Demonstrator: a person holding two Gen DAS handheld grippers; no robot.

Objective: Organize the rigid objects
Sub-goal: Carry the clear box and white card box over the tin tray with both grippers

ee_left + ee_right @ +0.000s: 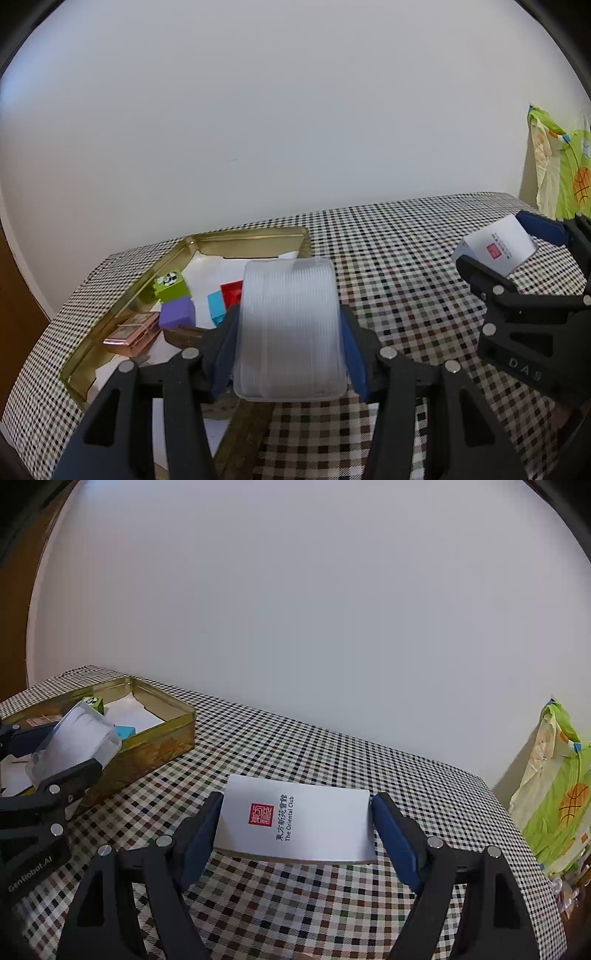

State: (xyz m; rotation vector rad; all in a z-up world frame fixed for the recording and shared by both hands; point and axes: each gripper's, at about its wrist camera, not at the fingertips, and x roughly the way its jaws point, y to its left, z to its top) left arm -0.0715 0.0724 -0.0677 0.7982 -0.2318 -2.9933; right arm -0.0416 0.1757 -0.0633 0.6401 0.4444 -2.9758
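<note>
My left gripper (290, 332) is shut on a clear ribbed plastic box (290, 325) and holds it above the near edge of a gold tin tray (251, 236). The tray holds a green block (171, 286), a purple block (178, 312), a cyan block (216, 308), a red block (232, 291) and a pink case (129, 334). My right gripper (297, 819) is shut on a white box with a red seal (295, 818), held above the checkered table (295, 904). The left gripper with the clear box also shows in the right wrist view (74, 746).
White paper (221, 269) lines the tray. A green and cream printed bag (557, 794) stands at the table's right edge. A plain white wall runs behind the table. The right gripper with the white box shows at the right of the left wrist view (498, 247).
</note>
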